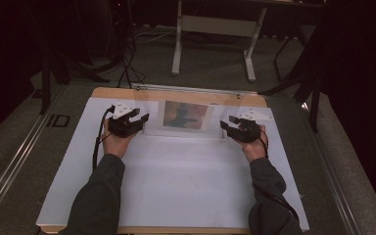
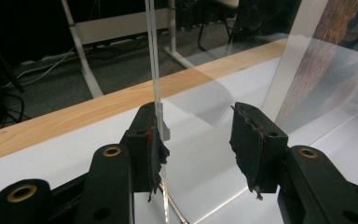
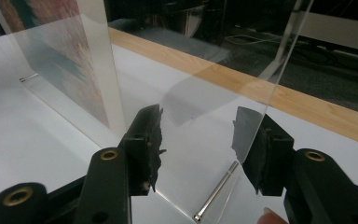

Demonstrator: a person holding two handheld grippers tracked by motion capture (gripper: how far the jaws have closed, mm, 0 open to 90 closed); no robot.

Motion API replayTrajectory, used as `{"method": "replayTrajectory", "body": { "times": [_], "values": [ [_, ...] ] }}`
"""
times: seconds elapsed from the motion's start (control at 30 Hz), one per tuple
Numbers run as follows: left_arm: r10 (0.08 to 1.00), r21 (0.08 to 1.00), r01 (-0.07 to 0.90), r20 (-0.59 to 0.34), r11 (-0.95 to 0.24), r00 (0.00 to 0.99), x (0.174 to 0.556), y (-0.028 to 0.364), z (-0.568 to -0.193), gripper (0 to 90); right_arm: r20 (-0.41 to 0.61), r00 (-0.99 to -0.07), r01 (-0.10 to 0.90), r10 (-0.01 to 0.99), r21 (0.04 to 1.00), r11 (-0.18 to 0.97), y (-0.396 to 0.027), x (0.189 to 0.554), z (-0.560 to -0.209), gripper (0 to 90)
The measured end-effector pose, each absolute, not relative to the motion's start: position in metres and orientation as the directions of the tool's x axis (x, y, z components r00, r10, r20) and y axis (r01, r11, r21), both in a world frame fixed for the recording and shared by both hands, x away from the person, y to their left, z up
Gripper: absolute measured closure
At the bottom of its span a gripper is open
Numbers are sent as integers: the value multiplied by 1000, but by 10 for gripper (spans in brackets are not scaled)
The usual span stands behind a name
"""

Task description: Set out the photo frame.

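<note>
Currently both your grippers, left (image 1: 136,119) and right (image 1: 230,124), stand released beside the upright acrylic picture frame (image 1: 185,116); gripping remains.

Right gripper (image 3: 198,140) fingers (image 3: 147,140) standing apart, clear acrylic frame (image 3: 93,70) with printed picture standing upright on white bench (image 3: 28,140), metal pin (image 3: 214,191) lying between the fingers.

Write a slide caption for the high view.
Two hand-held black grippers, left and right, flank an upright clear acrylic picture frame on a white table.
</note>
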State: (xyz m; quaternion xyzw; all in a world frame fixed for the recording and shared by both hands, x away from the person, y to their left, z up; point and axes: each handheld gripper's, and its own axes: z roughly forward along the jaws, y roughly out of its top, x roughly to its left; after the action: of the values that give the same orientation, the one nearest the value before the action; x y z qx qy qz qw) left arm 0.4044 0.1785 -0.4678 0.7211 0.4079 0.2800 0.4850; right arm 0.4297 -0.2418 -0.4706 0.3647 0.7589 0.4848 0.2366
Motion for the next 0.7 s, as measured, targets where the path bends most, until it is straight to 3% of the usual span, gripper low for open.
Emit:
{"method": "replayTrajectory", "body": {
  "times": [0.7],
  "values": [
    [863,908,385,-59,-162,502,364,175,-462,537,35,-634,350,772,904,246,-251,393,-458,506]
  ]
}}
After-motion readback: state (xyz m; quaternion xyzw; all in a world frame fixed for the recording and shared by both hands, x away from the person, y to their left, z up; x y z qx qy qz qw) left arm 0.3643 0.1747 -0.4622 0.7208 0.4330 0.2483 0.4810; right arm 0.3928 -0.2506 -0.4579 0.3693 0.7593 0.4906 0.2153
